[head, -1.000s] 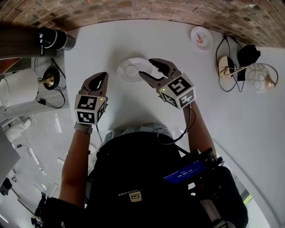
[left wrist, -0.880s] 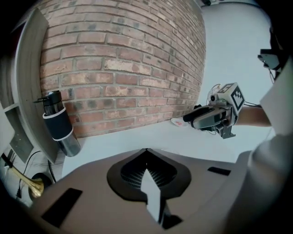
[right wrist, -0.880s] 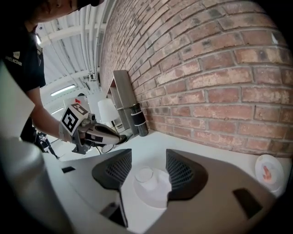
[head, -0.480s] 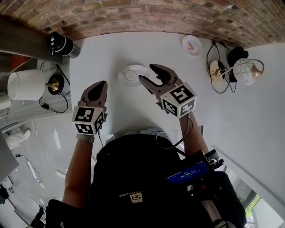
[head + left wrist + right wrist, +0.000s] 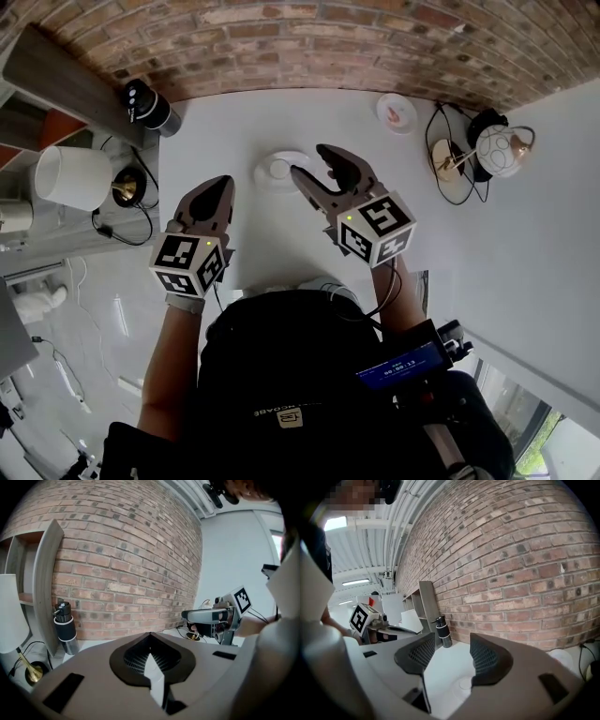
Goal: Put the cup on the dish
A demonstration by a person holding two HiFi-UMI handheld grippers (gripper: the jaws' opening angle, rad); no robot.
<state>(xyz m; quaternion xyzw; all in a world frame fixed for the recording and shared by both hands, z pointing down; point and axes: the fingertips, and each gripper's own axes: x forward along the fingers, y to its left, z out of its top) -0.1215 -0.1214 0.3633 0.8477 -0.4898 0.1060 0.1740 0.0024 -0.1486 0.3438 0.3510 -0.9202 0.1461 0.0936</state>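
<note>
Brick wall [image 5: 281,47] ran along the far edge of the white surface [image 5: 234,122]. Off the surface's left edge sat a white lampshade [image 5: 73,178] beside a brass lamp base [image 5: 125,187] with a black cable. A black bottle [image 5: 150,108] with a pale band stood upright at the far left corner, close to the wall.

The left gripper [image 5: 218,187] hovered above the near left part of the surface and pointed toward the wall. Its fingers [image 5: 154,677] were clenched together with nothing between them.

The dish [image 5: 281,171], a white saucer with a round well in its middle, lay flat on the surface toward the far edge, between the two grippers. Nothing stood on it.

The right gripper [image 5: 309,161] was held above the surface with its tips just over the dish's right rim. Its fingers [image 5: 487,660] were spread apart and empty, and the dish's well showed on the surface between them in the right gripper view.

Farther right, near the far edge and well apart from the dish, sat what looked like the cup [image 5: 397,112], small, round and white with a pinkish mark inside.

At the far right corner a brass lamp [image 5: 502,150] with a pale globe rested among looped black cables [image 5: 433,141].
</note>
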